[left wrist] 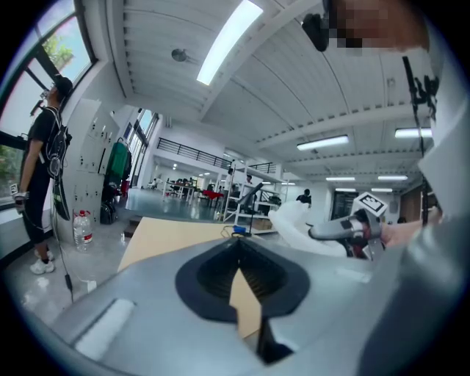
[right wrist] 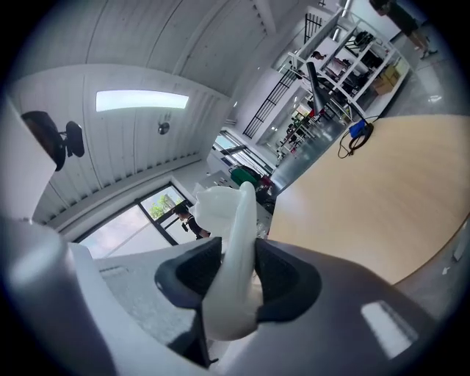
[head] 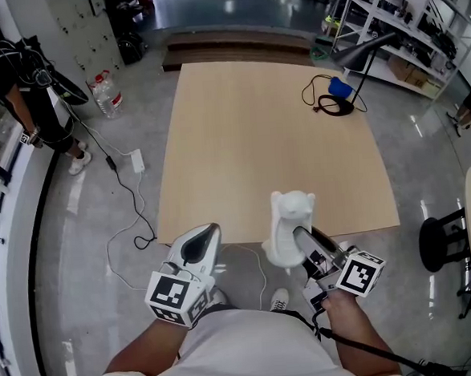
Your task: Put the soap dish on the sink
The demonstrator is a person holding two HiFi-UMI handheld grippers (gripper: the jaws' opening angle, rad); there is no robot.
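Observation:
The soap dish (head: 288, 220) is a white piece shaped like a little bear. It stands on edge between the pads of my right gripper (head: 305, 241), which is shut on it, held in the air over the near edge of a wooden floor panel. In the right gripper view the soap dish (right wrist: 230, 220) fills the gap of the right gripper (right wrist: 236, 258). My left gripper (head: 205, 240) hangs beside it to the left, shut with nothing in it. The left gripper (left wrist: 239, 246) has its tips touching, and the soap dish (left wrist: 299, 224) shows to its right. No sink is in view.
A large pale wooden panel (head: 264, 133) covers the floor ahead. A desk lamp (head: 361, 54) with a black cable and a blue item stands at its far right corner. A person (head: 20, 94) stands far left near water bottles (head: 107, 94). A stool (head: 443, 243) stands at the right.

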